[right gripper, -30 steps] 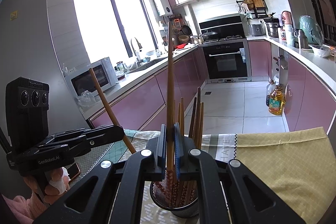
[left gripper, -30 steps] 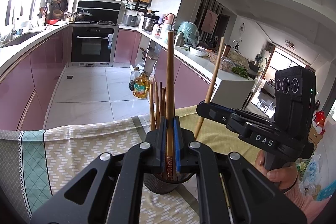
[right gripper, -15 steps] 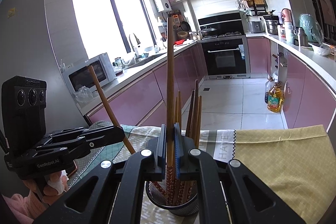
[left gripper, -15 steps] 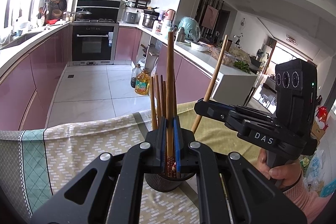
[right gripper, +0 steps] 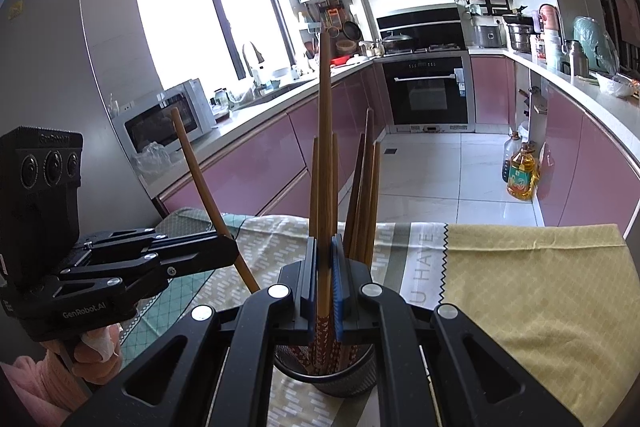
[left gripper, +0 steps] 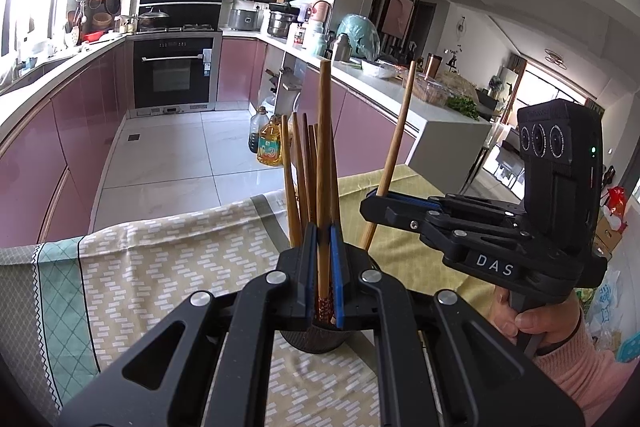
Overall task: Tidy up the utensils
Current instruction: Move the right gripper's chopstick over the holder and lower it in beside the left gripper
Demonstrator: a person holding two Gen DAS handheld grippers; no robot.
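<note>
Chopsticks: one thin stiff wooden chopstick (left gripper: pixel 323 163) is clamped in each gripper (left gripper: pixel 322 259) (right gripper: pixel 325 267), lower centre, above the black mesh holder (right gripper: pixel 344 379); light, slippery, best pinched mid-shaft.

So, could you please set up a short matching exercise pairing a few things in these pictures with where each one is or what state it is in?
Column one:
1. left gripper
2. right gripper
3. mesh holder
4. oil bottle

Column two:
a. stands on the tiled floor by the pink cabinets
b. stands on the tablecloth with several chopsticks upright in it
c. shut on a chopstick, with a second camera unit on its right
d. shut on a chopstick, with a second camera unit on its left

Pairs: 1-c, 2-d, 3-b, 4-a
</note>
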